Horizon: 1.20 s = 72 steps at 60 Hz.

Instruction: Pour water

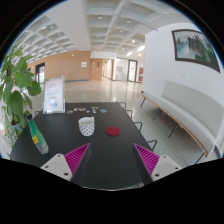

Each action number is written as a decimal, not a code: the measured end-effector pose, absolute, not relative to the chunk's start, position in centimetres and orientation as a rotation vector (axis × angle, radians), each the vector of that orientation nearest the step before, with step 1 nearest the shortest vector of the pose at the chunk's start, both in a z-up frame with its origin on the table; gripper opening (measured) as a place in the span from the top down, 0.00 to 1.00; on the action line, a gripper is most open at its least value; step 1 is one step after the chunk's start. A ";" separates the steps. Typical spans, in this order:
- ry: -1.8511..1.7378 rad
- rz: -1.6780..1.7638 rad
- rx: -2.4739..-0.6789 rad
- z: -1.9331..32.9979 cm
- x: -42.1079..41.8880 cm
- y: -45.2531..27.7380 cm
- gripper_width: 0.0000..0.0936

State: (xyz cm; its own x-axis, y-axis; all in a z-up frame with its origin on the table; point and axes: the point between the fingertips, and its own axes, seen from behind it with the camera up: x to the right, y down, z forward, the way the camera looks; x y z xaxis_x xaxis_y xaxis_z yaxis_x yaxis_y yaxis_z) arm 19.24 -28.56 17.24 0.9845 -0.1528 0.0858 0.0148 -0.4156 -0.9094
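Note:
A white cup [87, 126] with a patterned side stands on the dark table [105, 160], beyond my fingers and a little left of the midline. A green bottle [38, 137] stands near the table's left edge, beyond my left finger. A small red disc [113, 131] lies to the right of the cup. My gripper [112, 158] is open, its two magenta pads [77, 155] wide apart with only bare tabletop between them. It holds nothing.
A white sign stand [53, 96] and small items sit at the table's far end. A leafy plant [14, 90] rises at the left. Dark chairs [138, 125] line the right side, and a white bench [185, 112] runs along the right wall.

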 end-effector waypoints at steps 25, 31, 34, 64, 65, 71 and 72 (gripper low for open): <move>0.014 -0.280 -2.060 13.2 18.1 -30.7 0.08; -0.020 -0.250 -2.077 11.6 15.2 -32.0 0.08; -0.040 -0.223 -2.080 10.8 13.1 -32.4 0.08; -0.114 0.045 -1.947 7.7 -11.1 -22.1 0.08; -0.111 0.046 -1.942 7.6 -11.5 -21.5 0.08; -0.084 0.029 -1.914 7.0 -12.3 -17.7 0.08; -0.081 0.025 -1.912 6.8 -12.5 -17.2 0.08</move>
State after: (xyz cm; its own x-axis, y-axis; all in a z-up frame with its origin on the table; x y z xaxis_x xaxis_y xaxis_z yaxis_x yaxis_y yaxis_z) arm -12.48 -17.16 6.83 0.9974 0.0688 0.0221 0.0439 -0.3336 -0.9417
